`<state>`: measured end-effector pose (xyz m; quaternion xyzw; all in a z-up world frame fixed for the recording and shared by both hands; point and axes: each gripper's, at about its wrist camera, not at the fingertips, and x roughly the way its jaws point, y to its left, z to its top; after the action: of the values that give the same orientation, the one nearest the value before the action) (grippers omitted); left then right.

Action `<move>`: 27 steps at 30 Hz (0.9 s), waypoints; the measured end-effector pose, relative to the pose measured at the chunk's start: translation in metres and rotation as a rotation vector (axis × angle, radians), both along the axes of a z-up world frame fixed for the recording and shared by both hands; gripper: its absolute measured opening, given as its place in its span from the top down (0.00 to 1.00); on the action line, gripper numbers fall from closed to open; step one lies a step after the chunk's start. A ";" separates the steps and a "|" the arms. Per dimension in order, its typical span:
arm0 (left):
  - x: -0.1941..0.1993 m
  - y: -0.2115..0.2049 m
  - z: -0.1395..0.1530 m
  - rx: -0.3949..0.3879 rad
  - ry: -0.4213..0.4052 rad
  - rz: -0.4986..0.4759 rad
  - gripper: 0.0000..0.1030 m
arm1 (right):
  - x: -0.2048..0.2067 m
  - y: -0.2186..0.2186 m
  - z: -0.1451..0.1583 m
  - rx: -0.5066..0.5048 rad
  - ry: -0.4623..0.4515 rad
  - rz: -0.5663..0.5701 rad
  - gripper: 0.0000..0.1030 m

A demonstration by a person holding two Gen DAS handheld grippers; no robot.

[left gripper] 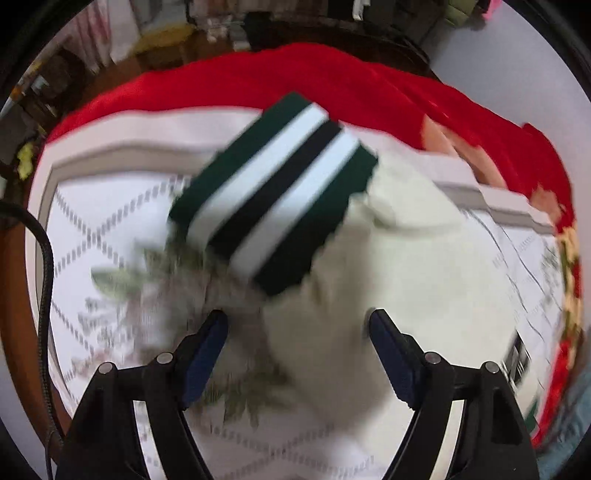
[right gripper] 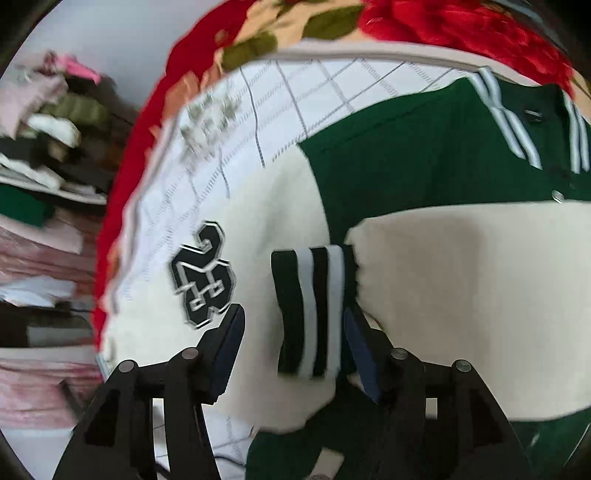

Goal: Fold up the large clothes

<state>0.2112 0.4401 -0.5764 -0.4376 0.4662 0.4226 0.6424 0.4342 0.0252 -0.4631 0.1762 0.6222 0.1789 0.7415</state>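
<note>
A varsity jacket lies on a white quilted cover [left gripper: 110, 229]. In the left wrist view its cream sleeve [left gripper: 406, 266] ends in a green, white and black striped cuff [left gripper: 273, 192], lying flat ahead of my left gripper [left gripper: 297, 325]. That gripper hangs above the sleeve with jaws wide apart and nothing pressed. The right wrist view shows the green body [right gripper: 406, 166], a cream sleeve with an embroidered patch [right gripper: 203, 273], and the other striped cuff [right gripper: 314, 314]. My right gripper [right gripper: 295, 332] stands open around this cuff; the left pad is clear of it.
A red blanket [left gripper: 295, 74] with a flower print [right gripper: 280, 33] lies under the white cover and shows round its edges. Stacks of folded clothes [right gripper: 40, 258] fill shelves to the left in the right wrist view. A black cable [left gripper: 46, 277] runs along the left edge.
</note>
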 end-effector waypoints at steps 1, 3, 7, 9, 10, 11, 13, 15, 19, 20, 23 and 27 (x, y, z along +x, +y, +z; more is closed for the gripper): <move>0.006 0.004 0.001 0.020 0.005 0.004 0.25 | -0.008 -0.012 0.004 0.005 0.006 -0.018 0.44; 0.019 0.013 0.007 0.089 -0.010 -0.004 0.33 | -0.019 -0.027 0.005 -0.010 0.012 -0.043 0.44; 0.040 0.018 0.033 0.195 -0.018 -0.063 0.76 | -0.042 -0.045 -0.002 -0.258 0.010 -0.090 0.34; 0.048 0.014 0.053 0.247 -0.028 -0.101 0.80 | -0.051 -0.049 -0.007 -0.412 0.009 -0.103 0.07; 0.053 0.009 0.070 0.289 -0.036 -0.128 0.82 | -0.054 -0.051 -0.010 -0.459 0.010 -0.106 0.02; 0.056 0.005 0.085 0.324 -0.046 -0.147 0.82 | -0.056 -0.053 -0.011 -0.490 0.013 -0.109 0.02; 0.059 -0.007 0.113 0.393 -0.057 -0.184 0.84 | -0.058 -0.058 -0.013 -0.543 0.012 -0.121 0.02; 0.060 -0.022 0.147 0.471 -0.082 -0.235 0.84 | -0.055 -0.061 -0.014 -0.560 0.001 -0.128 0.02; 0.082 -0.077 0.206 0.617 -0.100 -0.385 0.85 | -0.048 -0.075 -0.011 -0.560 -0.037 -0.144 0.02; 0.088 -0.085 0.214 0.636 -0.096 -0.420 0.85 | -0.045 -0.080 -0.011 -0.547 -0.043 -0.149 0.02; 0.105 -0.135 0.234 0.669 -0.108 -0.538 0.86 | -0.032 -0.088 -0.016 -0.506 -0.041 -0.169 0.02; 0.130 -0.213 0.248 0.650 -0.159 -0.684 0.87 | -0.031 -0.142 -0.011 -0.427 -0.029 -0.224 0.02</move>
<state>0.3409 0.2271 -0.3285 -0.0665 0.3767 0.2757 0.8819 0.4031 -0.1170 -0.4746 0.0808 0.6116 -0.0374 0.7861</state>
